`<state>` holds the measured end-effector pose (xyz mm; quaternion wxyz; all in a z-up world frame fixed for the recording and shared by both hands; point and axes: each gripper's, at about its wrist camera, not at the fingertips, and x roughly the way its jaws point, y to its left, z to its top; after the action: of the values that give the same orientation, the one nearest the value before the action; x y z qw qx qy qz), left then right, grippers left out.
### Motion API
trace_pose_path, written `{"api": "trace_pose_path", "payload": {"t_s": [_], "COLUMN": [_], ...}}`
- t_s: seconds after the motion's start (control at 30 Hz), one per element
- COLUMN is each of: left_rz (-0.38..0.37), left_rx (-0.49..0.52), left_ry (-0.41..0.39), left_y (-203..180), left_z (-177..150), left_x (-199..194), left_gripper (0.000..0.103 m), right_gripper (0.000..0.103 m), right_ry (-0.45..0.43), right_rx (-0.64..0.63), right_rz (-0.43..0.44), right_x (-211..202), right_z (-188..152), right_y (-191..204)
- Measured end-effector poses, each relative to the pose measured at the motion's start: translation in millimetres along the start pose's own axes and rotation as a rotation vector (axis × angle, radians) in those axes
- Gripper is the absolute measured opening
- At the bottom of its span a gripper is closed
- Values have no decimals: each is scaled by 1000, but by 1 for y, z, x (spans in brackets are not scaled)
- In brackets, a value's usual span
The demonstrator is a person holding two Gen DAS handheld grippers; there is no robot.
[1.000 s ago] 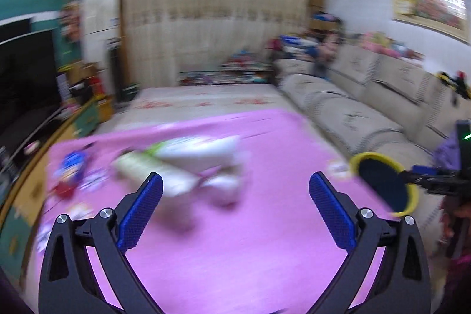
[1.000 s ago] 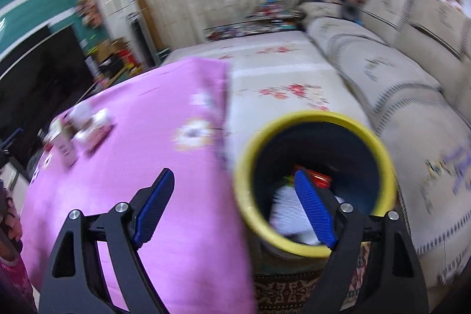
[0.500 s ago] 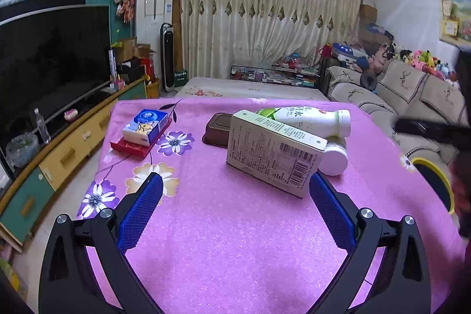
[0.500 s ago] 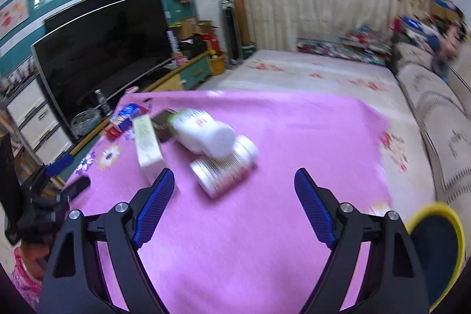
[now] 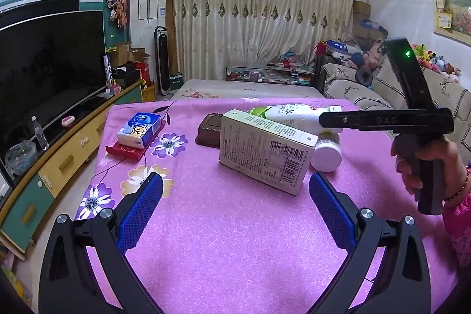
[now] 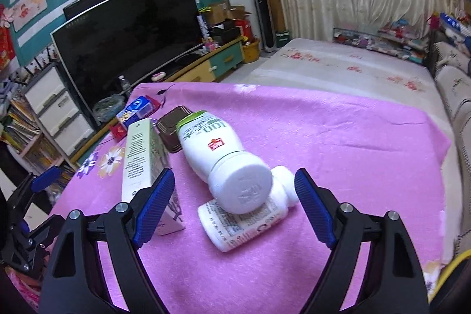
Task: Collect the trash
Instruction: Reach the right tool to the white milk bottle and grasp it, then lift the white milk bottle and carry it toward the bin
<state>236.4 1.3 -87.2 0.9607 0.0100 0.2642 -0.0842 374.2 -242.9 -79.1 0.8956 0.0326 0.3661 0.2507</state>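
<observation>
1. Two claws hang over a table with a pink cloth. The left gripper is wide open, and nothing sits between its blue pads.
2. The right gripper is wide open too, and it holds nothing. Its blue pads stand on each side of the two bottles without touching them.
3. Nearest the right gripper, at 12 o'clock, a small white pill bottle lies on its side on the cloth.
4. A big white drink bottle with a green end lies tipped across the pill bottle, its white cap resting on it.
5. At 10 o'clock from the right gripper a long pale carton lies beside the drink bottle.
6. In the left view the carton lies at 12 o'clock, with the bottles just behind it.
7. A flat brown box lies beyond the carton, touching it.
8. Farther off at 11 o'clock, a blue tissue pack sits on a flat red packet.
9. At 3 o'clock in the left view, a hand grips the right gripper's handle.
10. A yellow rim shows at 4 o'clock in the right view.
</observation>
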Motion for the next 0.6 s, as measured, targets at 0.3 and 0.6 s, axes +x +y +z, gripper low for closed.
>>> {"api": "trace_pose_path", "payload": {"t_s": [0.3, 0.6], "left_rz": [4, 8], "left_rx": [20, 26], "left_ry": [4, 7], "left_y": [-4, -5], "left_z": [0, -1], "left_x": [-1, 0], "left_gripper": [98, 98], "right_gripper": [41, 40], "right_ry": [-4, -137], "right_rx": [-24, 41], "right_rz": [53, 53], "right_x": [3, -40], "right_z": [-2, 16], "right_y": [8, 6]}}
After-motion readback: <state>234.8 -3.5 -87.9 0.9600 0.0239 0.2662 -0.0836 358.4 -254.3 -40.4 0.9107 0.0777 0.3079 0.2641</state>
